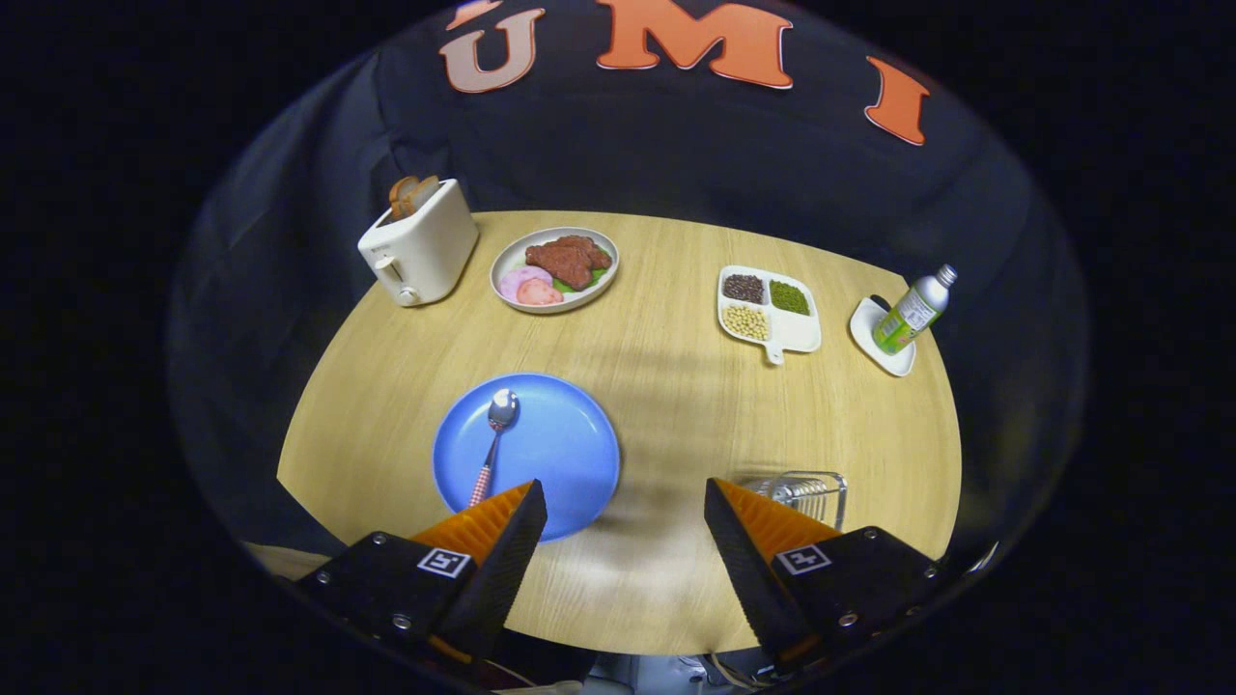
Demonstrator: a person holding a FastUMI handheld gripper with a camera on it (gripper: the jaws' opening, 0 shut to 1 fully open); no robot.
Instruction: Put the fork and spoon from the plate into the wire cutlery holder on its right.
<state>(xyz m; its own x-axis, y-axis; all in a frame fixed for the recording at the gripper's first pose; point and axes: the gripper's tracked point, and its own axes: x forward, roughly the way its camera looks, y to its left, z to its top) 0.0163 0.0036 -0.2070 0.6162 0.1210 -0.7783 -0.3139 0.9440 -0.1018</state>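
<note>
Wood of a pale, round table (676,386) carries everything in the scene. On it, toward the far side, stand a cream toaster (420,253) with bread slices in it, a white plate of meat and ham (554,268), a white divided dish of beans and seeds (768,307) and a green bottle (912,314) on a small white saucer.

Nearer, a round blue plate (541,454) lies just ahead of the left finger, which covers a part of its near rim. A metal spoon with a red checked handle (491,444) rests on the plate, bowl away, handle end touching or almost under that finger. A fork cannot be seen on the plate. The wire cutlery holder (806,492) stands to the right of the plate, half hidden behind the right finger.

The gripper (626,526) is wide open and holds nothing; bare table is between its fingers.

The step in hand seems to be taking the spoon. To do it well, the gripper should go left until the handle lies between the fingers, come low, and close across the thin handle near its middle, so the spoon does not swing.
</note>
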